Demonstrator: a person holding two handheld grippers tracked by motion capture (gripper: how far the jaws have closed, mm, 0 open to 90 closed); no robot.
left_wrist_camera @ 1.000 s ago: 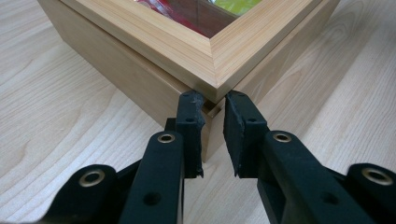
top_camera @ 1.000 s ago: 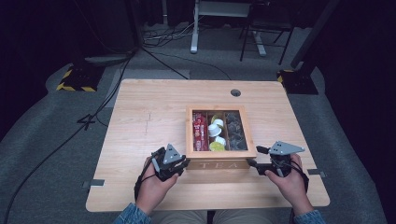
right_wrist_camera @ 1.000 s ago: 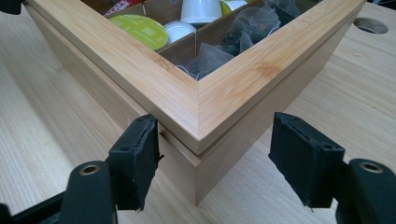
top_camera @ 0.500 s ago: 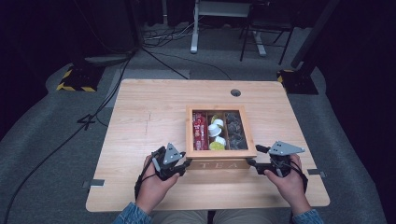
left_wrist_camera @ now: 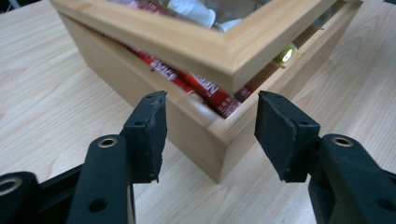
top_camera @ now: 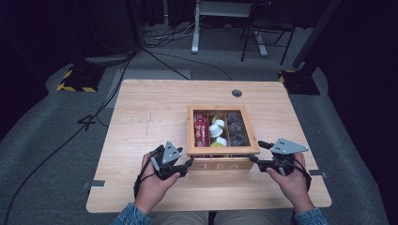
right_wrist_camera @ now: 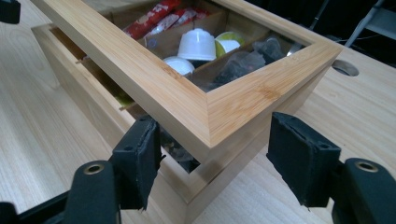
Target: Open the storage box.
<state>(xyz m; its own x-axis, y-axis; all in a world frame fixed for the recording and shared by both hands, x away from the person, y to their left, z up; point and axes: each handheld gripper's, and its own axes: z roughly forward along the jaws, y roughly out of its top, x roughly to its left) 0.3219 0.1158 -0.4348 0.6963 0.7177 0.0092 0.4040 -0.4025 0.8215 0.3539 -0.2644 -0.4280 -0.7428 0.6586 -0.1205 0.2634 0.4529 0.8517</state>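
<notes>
both grippers, left gripper (top_camera: 187, 162) and right gripper (top_camera: 256, 159), gape at the tea box's (top_camera: 220, 163) near corners; lid (top_camera: 223, 151) seemingly ajar.

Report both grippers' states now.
Left gripper: open, jaws straddling a near corner of the wooden tea box, gripping nothing.
Right gripper: open, at the other near corner, gripping nothing.

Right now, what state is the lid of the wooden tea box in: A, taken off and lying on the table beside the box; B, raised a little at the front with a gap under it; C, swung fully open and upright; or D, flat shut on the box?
B: the lid sits tilted above the tea box, with a gap at the front through which red packets show.
</notes>
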